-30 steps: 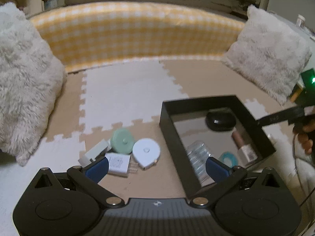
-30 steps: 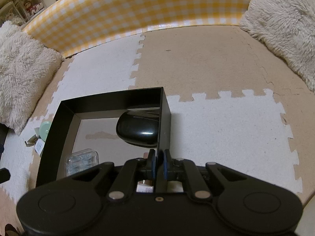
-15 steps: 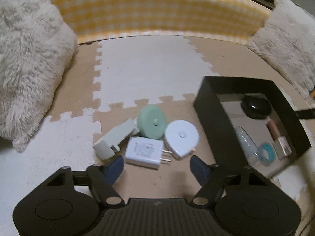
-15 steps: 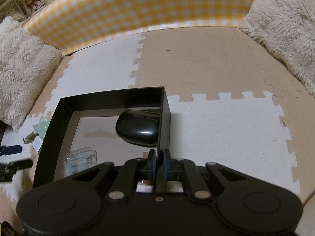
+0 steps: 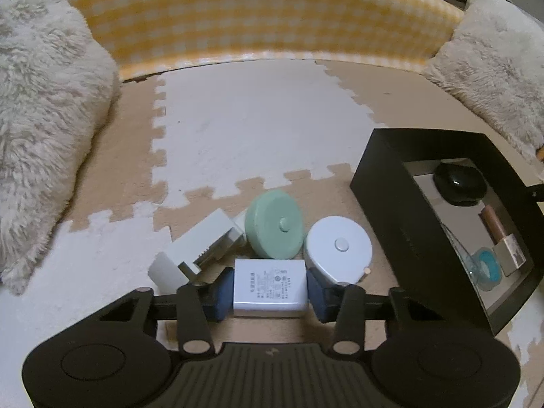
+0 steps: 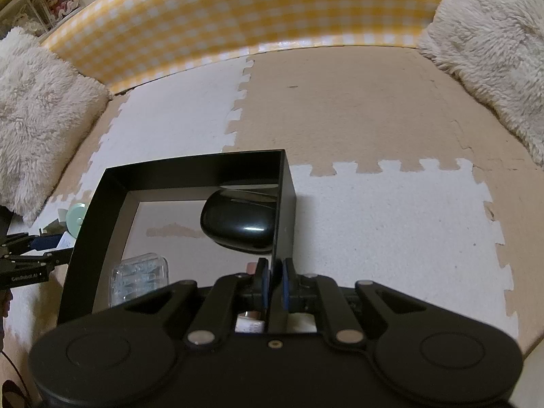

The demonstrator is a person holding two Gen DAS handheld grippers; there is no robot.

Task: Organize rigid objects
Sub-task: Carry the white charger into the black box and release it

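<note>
My left gripper (image 5: 271, 289) is closing its jaws, and both blue pads press on the sides of a white charger (image 5: 268, 277) lying on the foam mat. Behind it lie a mint round case (image 5: 274, 228), a white tape measure (image 5: 336, 248) and a pale grey block (image 5: 200, 248). The black box (image 5: 384, 190) stands to the right. My right gripper (image 6: 274, 282) is shut on the box's right wall (image 6: 280, 204). Inside the box are a black case (image 6: 238, 221), a clear plastic case (image 6: 139, 277), a pink tube (image 5: 496, 231) and a teal ring (image 5: 488, 265).
A yellow checked bolster (image 5: 265, 23) curves along the back. Fluffy cushions sit at the left (image 5: 44, 112) and right (image 5: 493, 64). Beige and white foam tiles (image 6: 391, 224) cover the floor. The left gripper (image 6: 30, 255) shows at the left edge of the right wrist view.
My left gripper moved left and down from beside the box to the charger, and its jaws went from wide apart to closed on it. The right gripper stayed put.
</note>
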